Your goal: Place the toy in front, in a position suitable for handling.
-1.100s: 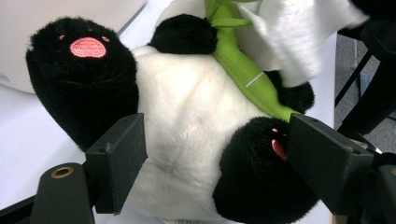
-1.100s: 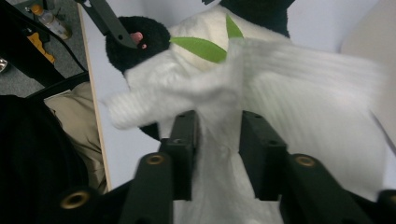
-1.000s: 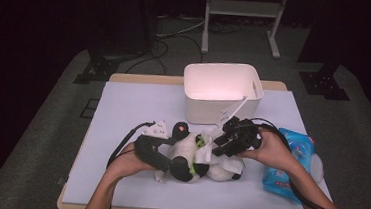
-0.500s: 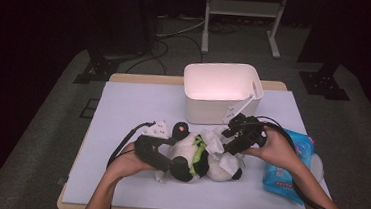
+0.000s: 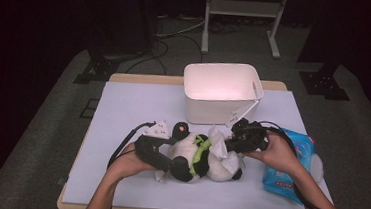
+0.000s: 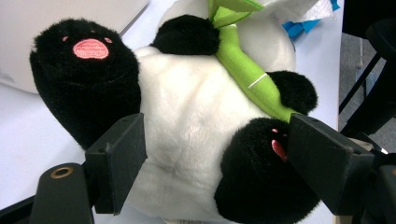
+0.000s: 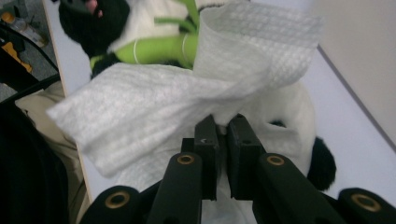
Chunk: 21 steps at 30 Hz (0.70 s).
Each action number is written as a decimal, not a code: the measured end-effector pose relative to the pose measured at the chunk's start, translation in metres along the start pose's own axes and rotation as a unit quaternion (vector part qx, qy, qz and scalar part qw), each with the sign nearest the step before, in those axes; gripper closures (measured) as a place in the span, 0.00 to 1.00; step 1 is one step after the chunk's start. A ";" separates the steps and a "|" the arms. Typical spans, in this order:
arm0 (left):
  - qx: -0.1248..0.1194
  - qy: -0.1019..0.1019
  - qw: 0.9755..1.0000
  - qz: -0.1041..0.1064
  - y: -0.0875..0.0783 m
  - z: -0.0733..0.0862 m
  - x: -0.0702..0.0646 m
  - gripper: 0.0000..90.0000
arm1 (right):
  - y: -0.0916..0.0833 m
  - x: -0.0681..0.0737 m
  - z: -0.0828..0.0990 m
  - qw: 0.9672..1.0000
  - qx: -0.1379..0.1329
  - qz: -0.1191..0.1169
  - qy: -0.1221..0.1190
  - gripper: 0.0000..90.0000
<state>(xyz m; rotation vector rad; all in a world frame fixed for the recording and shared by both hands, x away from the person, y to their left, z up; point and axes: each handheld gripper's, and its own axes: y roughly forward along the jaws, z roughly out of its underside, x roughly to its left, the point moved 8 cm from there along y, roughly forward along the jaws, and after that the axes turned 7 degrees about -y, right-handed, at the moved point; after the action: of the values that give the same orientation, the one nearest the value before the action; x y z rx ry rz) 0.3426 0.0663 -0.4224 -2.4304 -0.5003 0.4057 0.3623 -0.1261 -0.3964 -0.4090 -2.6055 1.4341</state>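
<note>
Wooden table (image 5: 140, 79) under pale sheet (image 5: 122, 114), white bin (image 5: 223, 95) at far edge centre, plush panda (image 5: 197, 158) mid-table towards near edge, blue wipes pack (image 5: 291, 165) at right edge.

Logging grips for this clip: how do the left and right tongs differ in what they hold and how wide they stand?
The left tongs stand wide, clamped around the panda at its body; the right tongs are nearly shut, having just closed on a thin white wipe. The left tongs grip something bulky and plush, the right tongs a limp sheet draped over the toy. Both are hand-held, black-jawed, and work on the same panda.
</note>
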 end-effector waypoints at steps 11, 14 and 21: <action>-0.001 -0.003 1.000 -0.002 -0.001 -0.001 0.002 0.22 | 0.000 -0.004 0.042 0.999 -0.001 -0.021 0.050 0.94; -0.001 -0.004 1.000 -0.003 -0.001 -0.001 0.002 0.22 | 0.001 -0.006 0.050 0.998 -0.007 -0.026 0.062 0.94; 0.002 -0.002 1.000 -0.002 0.000 0.000 0.001 0.22 | -0.004 -0.013 0.062 0.997 0.003 -0.012 0.077 0.94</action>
<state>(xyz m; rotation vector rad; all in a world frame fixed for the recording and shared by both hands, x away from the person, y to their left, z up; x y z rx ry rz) 0.3434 0.0668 -0.4227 -2.4247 -0.5039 0.4092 0.3586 -0.1823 -0.4266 -0.4657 -2.4758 1.3469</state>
